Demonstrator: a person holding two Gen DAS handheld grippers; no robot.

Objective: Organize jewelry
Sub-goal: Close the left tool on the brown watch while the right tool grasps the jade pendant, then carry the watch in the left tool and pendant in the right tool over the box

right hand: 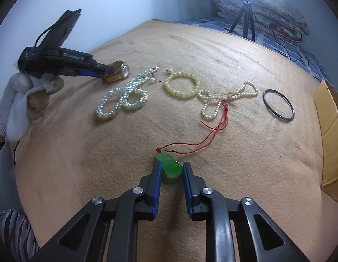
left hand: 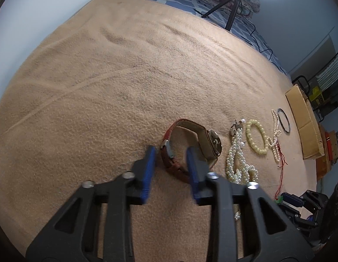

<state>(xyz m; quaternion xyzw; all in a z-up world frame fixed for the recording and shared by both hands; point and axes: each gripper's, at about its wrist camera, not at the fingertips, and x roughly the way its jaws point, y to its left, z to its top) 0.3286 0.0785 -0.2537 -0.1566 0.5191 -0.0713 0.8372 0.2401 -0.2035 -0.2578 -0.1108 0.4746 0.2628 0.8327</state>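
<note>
A brown-strapped watch [left hand: 210,144] lies on its side on the tan blanket [left hand: 103,87]. My left gripper [left hand: 171,150] straddles its strap; the strap rests against the right pad, with a strip of blanket showing before the left pad. The right wrist view has that gripper [right hand: 103,69] at the watch [right hand: 122,69], held by a gloved hand [right hand: 16,104]. My right gripper [right hand: 171,166] is shut on a green pendant [right hand: 169,163], both blue pads against its sides. The pendant's red cord [right hand: 212,135] trails back to a small pearl strand [right hand: 212,97].
Laid in a row are a white pearl necklace [right hand: 123,98], two pearl earrings [right hand: 170,71], a yellow bead bracelet [right hand: 166,85] and a metal bangle [right hand: 265,100]. A cardboard box [right hand: 328,131] stands at the right edge. A ring light on a tripod [right hand: 247,19] stands behind.
</note>
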